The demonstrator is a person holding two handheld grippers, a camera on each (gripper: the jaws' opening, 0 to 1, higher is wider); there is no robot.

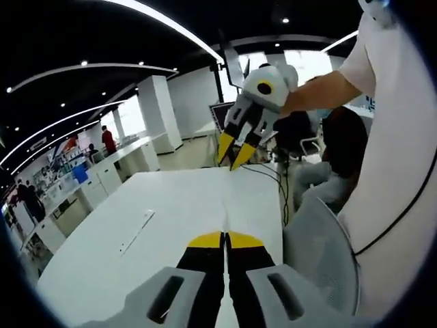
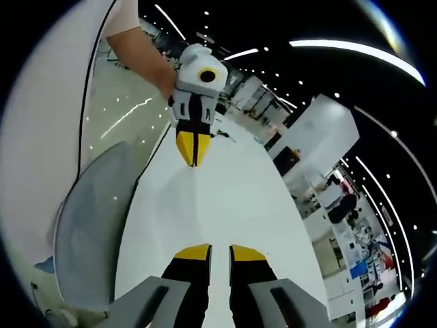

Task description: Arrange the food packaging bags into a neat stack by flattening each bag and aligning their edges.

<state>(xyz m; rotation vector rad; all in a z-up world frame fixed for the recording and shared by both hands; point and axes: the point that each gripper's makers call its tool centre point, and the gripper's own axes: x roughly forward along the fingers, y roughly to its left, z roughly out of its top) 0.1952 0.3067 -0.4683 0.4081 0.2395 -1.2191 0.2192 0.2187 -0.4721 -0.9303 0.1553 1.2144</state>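
Bags: where they lie cannot be told. Left gripper [image 1: 224, 240] hangs over the near end of the white table [image 1: 171, 205], its yellow-tipped jaws pressed together with nothing between them. Right gripper [image 2: 220, 253] hovers over the same table, jaws slightly apart and empty; from the left gripper view it hangs above the table's far end, held by a bare forearm [image 1: 321, 89]. A narrow strip [image 1: 136, 231] lies flat on the table. Dark cables [image 1: 270, 174] run along the table's edge. A grey mesh chair [image 1: 324, 253] stands just beside the table.
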